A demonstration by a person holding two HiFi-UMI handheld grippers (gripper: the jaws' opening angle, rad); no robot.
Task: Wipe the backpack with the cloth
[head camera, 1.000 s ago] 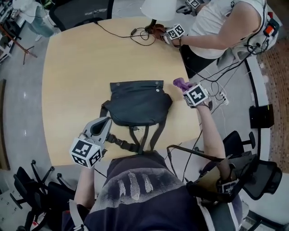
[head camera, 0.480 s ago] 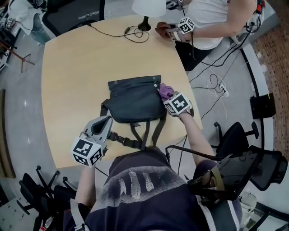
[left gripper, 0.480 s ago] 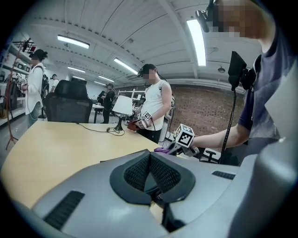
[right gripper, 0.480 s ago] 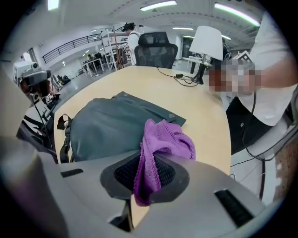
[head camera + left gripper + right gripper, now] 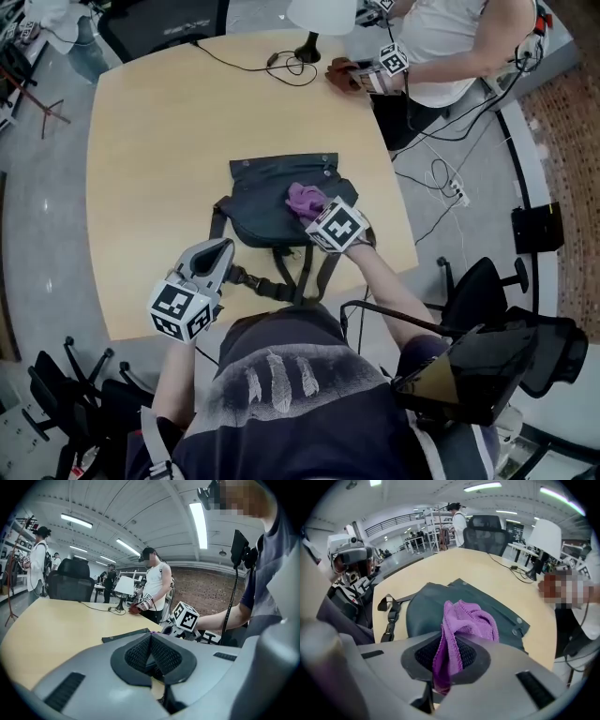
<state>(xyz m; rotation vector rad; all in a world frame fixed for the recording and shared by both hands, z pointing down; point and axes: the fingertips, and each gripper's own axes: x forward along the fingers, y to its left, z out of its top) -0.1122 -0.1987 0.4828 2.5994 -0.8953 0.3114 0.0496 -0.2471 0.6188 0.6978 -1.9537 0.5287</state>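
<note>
Nearest you, your left gripper [image 5: 214, 255] sits at the worktop's [image 5: 155, 141] near edge, just beside the backpack's straps [image 5: 281, 279]. Its jaws are pressed together with nothing visible between them, likely parked there to steady the bag if it slides. Your right gripper [image 5: 315, 212] is clamped on the purple cloth [image 5: 301, 199], whose free bunch hangs forward of the jaws so the fabric, not the pads, meets the bag. The dark backpack [image 5: 261, 204] lies flat mid-worktop, flap up. A second ago the cloth was out past the bag's right side. Since then it has crossed onto the flap's middle, while your left gripper has barely shifted.
</note>
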